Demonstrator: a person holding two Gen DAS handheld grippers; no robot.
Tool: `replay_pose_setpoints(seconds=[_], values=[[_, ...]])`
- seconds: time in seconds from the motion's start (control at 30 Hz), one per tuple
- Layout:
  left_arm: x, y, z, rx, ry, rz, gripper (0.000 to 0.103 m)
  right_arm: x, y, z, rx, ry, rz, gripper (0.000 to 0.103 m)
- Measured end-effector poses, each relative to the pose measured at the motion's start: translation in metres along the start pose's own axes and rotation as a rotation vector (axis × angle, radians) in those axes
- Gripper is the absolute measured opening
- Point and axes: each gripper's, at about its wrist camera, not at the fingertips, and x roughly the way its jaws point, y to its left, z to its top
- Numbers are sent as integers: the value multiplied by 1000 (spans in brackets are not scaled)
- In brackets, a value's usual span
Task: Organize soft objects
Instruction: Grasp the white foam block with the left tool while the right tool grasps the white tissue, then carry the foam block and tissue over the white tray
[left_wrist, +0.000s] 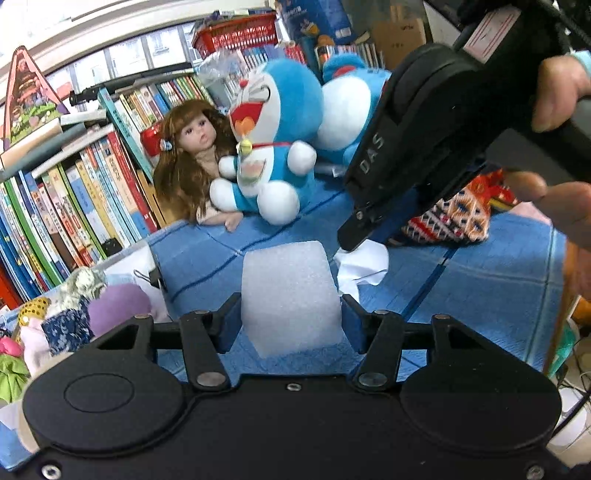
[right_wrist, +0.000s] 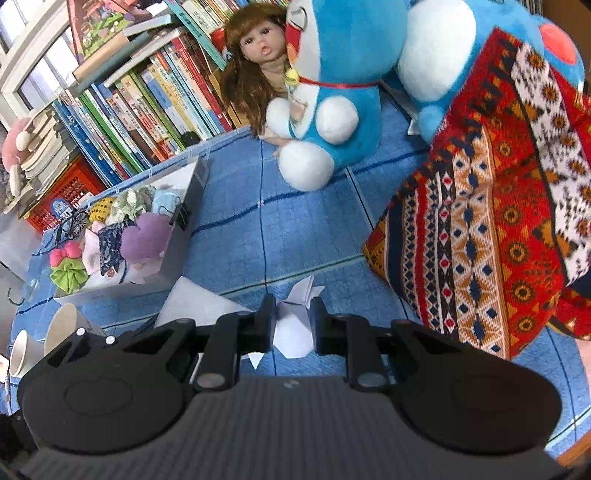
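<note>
A white foam block stands on the blue checked cloth. My left gripper has a finger against each side of the block and is shut on it. My right gripper is shut on a white folded paper shape. In the left wrist view the right gripper reaches down from the upper right, held by a person's hand, with the paper at its tip just right of the block. A grey box at the left holds several soft things, among them a purple plush.
Two blue-and-white plush toys and a long-haired doll sit at the back. A red patterned cloth bag lies on the right. Shelved books line the left side. Paper cups stand near the box.
</note>
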Motion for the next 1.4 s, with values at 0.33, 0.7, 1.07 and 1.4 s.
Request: replay_pose_setpoints(seconds=[0.33,0.7,1.07,1.4], values=[[-47,36,22,-41,-21,18,53,-29,42,10,-51,-64,0,24],[-94,132,27,-146,6,120,53,-37,128,25,-163,-110,61,24],[-124,258,11,-321,73,156,53,-21,201,38,-228,-124,104,24],[-92,324,-9,-427,245,41,53,23,234,48,-219,-68,91,24]])
